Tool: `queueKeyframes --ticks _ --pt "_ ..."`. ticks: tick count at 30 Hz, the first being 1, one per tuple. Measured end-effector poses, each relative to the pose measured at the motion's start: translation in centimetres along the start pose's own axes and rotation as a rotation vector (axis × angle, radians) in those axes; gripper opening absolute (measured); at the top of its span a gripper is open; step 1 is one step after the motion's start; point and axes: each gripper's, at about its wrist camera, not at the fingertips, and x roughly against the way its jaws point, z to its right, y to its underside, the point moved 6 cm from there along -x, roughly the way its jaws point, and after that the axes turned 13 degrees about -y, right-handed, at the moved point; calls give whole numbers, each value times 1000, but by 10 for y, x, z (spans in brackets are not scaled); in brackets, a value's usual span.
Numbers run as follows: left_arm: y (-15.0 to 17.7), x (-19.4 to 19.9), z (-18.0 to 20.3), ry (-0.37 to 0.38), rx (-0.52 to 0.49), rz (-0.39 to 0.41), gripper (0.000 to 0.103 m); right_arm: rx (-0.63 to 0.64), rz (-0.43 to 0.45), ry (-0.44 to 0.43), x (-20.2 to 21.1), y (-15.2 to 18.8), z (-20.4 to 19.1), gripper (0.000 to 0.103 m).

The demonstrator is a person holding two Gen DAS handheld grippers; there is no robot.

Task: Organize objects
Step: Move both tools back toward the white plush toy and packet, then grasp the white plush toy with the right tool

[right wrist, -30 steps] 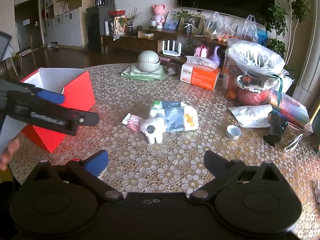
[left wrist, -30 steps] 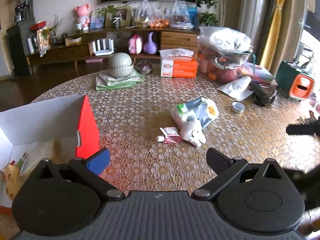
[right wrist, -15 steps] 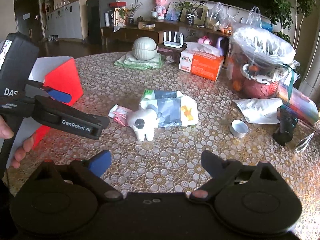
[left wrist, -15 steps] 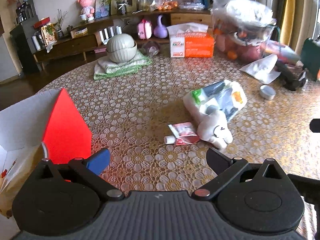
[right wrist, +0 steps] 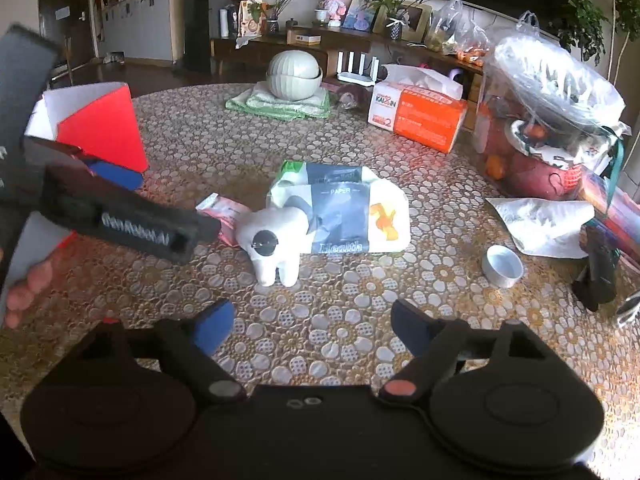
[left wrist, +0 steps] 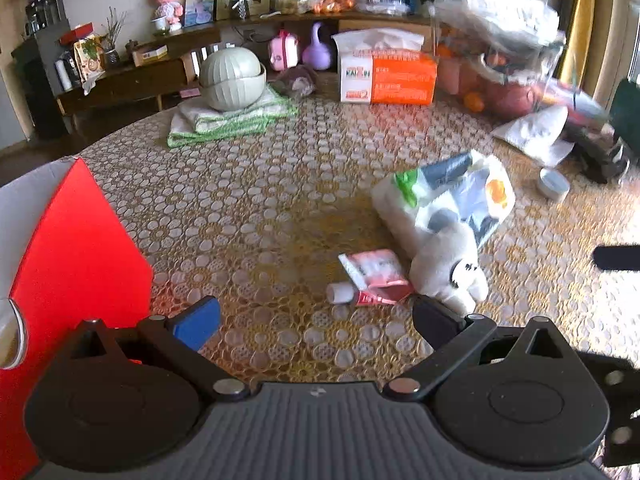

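Left gripper (left wrist: 316, 316) jaws spread wide, nothing between them, low over the patterned tablecloth (left wrist: 256, 200). Landmark: white tooth-shaped plush (left wrist: 446, 264). In the left wrist view the plush sits just ahead of the black right finger (left wrist: 434, 322), off to the right of the jaw gap, not inside it. Pink tube with white cap (left wrist: 372, 278) lies flat, touching the plush on its left, just ahead of the gap and nearer the right finger than the blue-padded left finger (left wrist: 196, 322). Tissue pack (left wrist: 448, 196) printed grey, green and orange lies directly behind the plush, in contact with it. Red box (left wrist: 76, 264) with white inner flap stands well left of the plush, next to the left finger. Right gripper (right wrist: 312, 326) jaws also released, empty; in the right wrist view the plush (right wrist: 276, 240) stands upright ahead of the gap, slightly left of centre, apart from both fingertips. Tube (right wrist: 224, 214) left of the plush, partly hidden by the left gripper's body (right wrist: 120, 224) crossing in from the left. Small white cup (right wrist: 502, 266) well right of the plush. Orange tissue box (right wrist: 418, 114) and grey-green lidded bowl (right wrist: 294, 74) on a folded green towel (right wrist: 280, 106) far behind the plush.
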Motion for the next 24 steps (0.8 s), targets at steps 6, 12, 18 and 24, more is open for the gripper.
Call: queueKeyframes --ticks 6,12,18,24 --pt "-8 -5 -7 -14 96 -1 103 -2 9 1 -19 -8 -2 81" --pt "-10 -15 -2 -14 106 -13 103 3 34 -1 -35 -15 -4 77" --pt "-10 -19 1 5 118 -13 103 -17 43 5 -47 -19 -3 60" --pt "-9 -21 6 15 103 -11 103 -52 47 12 -39 -15 7 33"
